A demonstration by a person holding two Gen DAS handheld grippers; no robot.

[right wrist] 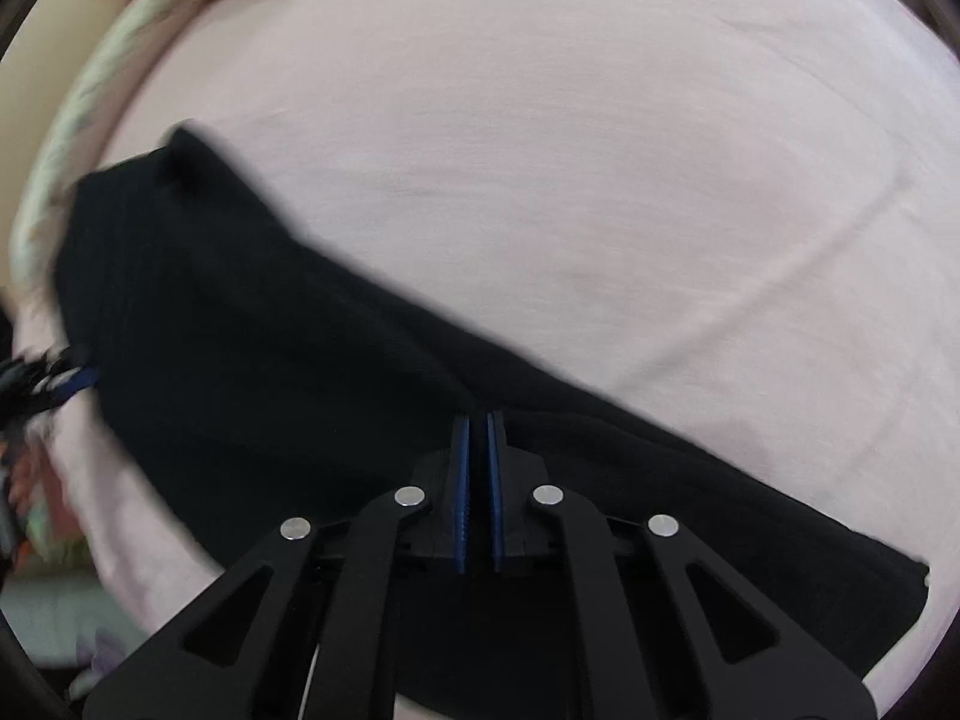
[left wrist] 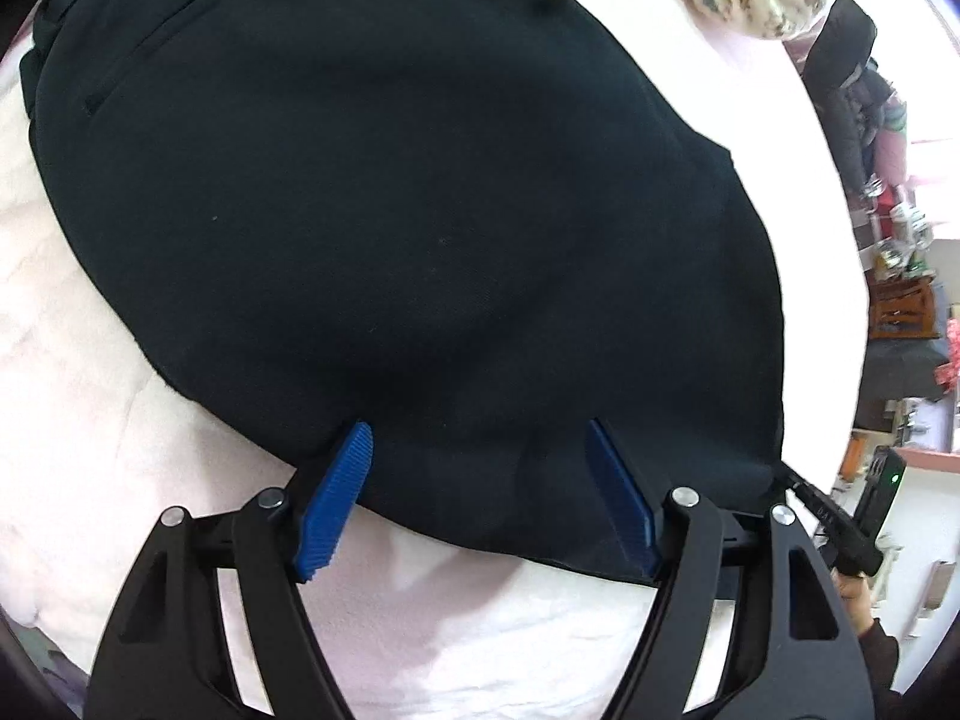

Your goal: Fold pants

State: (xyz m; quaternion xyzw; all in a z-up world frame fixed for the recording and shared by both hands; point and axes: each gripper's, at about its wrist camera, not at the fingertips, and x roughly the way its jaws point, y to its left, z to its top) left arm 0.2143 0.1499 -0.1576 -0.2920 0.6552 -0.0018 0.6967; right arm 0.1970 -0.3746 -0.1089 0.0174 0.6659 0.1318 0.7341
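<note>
Pants (left wrist: 390, 210), black, lie folded on the pink sheet (left wrist: 90, 408); left gripper (left wrist: 480, 492) at six o'clock gapes over their edge, right gripper (right wrist: 478, 480) pinched together above cloth.

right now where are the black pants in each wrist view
Left wrist view: the black pants fill the centre, near edge between the open left tongs.
Right wrist view: the pants run as a band from left to lower right, with the right tongs nearly shut over them; whether they pinch cloth is unclear.
Shared landmark: the pale pink sheet under the pants.
</note>
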